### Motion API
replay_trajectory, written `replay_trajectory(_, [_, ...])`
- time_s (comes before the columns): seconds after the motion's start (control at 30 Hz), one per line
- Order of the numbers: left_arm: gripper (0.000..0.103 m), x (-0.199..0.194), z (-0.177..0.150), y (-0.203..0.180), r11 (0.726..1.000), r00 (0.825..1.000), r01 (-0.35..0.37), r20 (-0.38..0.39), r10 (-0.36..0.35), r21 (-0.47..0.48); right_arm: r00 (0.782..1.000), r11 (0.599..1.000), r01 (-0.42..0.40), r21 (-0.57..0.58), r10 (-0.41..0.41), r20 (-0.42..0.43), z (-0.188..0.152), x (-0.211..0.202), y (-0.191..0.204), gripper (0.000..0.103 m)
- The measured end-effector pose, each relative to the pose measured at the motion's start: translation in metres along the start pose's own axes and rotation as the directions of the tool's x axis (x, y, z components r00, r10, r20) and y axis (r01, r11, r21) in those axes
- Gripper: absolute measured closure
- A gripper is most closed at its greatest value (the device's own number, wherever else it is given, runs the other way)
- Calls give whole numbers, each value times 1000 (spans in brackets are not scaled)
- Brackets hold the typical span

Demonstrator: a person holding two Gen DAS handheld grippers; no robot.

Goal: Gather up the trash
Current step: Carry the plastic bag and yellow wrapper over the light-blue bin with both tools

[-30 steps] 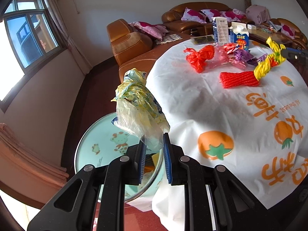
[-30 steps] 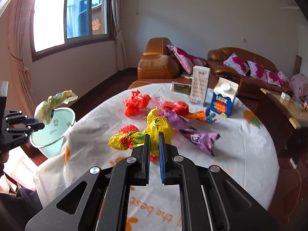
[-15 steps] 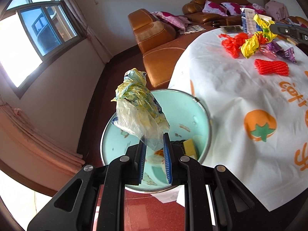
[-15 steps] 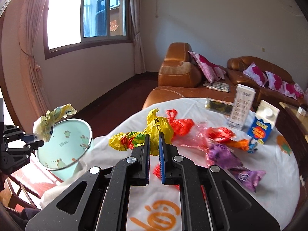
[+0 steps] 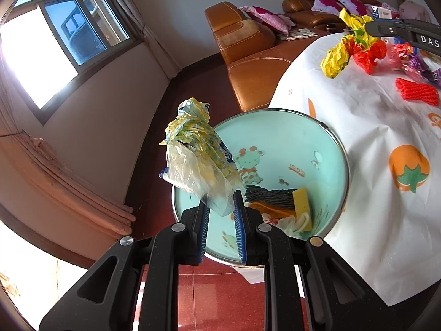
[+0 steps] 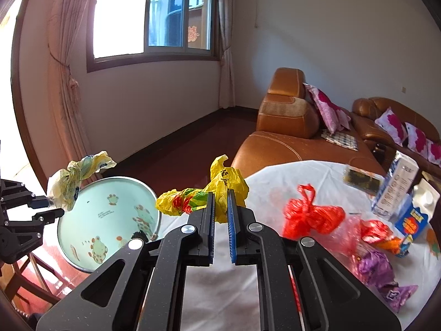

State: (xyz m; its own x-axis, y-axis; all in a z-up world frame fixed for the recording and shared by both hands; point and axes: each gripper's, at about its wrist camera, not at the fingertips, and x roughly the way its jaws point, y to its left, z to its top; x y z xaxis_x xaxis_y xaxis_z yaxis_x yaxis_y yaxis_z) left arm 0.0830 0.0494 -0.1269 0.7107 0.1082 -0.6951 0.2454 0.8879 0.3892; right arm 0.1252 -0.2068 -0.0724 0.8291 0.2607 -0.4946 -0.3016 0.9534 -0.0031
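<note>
Carrying trash to the bin [image 5: 278, 138], the left tongs [image 5: 220, 209] clamped on a pale bag [image 5: 198, 162] above its rim need only release, while the right tongs [image 6: 220, 207] clamped on a yellow bag [image 6: 223, 184] beside the bin must reach over it.

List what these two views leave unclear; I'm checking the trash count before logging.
- Bin contents, left wrist view: the hand-held gripper and the pale bag cover part of the pile.
- Bin floor, right wrist view: hidden by its near wall and the yellow bag.
- Table trash, right wrist view: motion-blurred; the far right is cut off by the edge.
</note>
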Motion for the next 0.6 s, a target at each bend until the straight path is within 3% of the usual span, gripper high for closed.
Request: replay_trajectory(0.6, [86, 10, -2, 2, 994, 994, -104, -29, 105, 32, 999, 986, -47, -160, 45, -16, -1, 34, 45, 94])
